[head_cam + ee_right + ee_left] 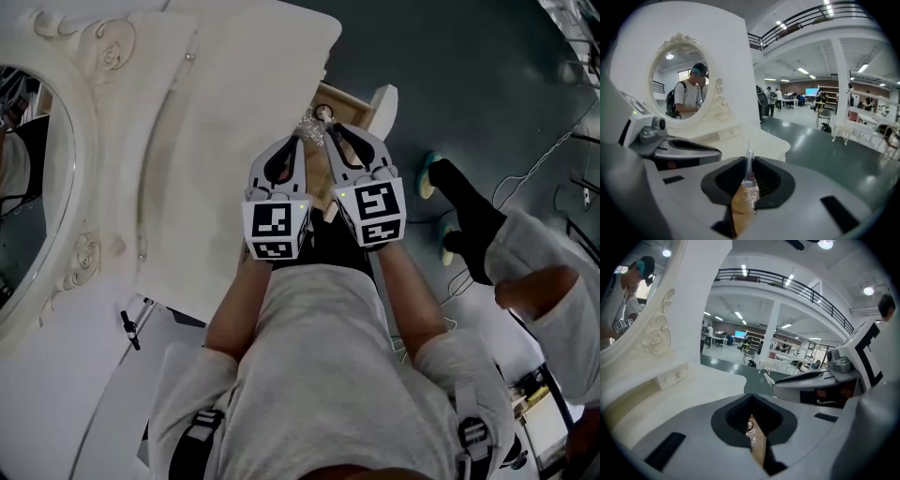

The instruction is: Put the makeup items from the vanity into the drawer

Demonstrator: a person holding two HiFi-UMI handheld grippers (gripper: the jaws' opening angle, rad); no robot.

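Both grippers hang side by side past the right edge of the white vanity top (225, 141), over the open wooden drawer (349, 103). A crinkly clear packet (311, 124) sits at their meeting tips. My right gripper (330, 127) (749, 176) is shut on a thin clear tube (749, 164) with glittery wrapping below it. My left gripper (300, 141) (750, 401) has its pads together, and a bit of clear crinkly plastic (750, 430) shows in the gap, with the drawer's wood beneath. No other makeup items show on the vanity top.
An oval mirror in a carved frame (84, 253) stands at the left. The drawer's white front (383, 101) juts out over the dark floor. Another person with a black-gloved hand (469, 225) stands close at the right. A black pen (129, 328) lies on white sheets near left.
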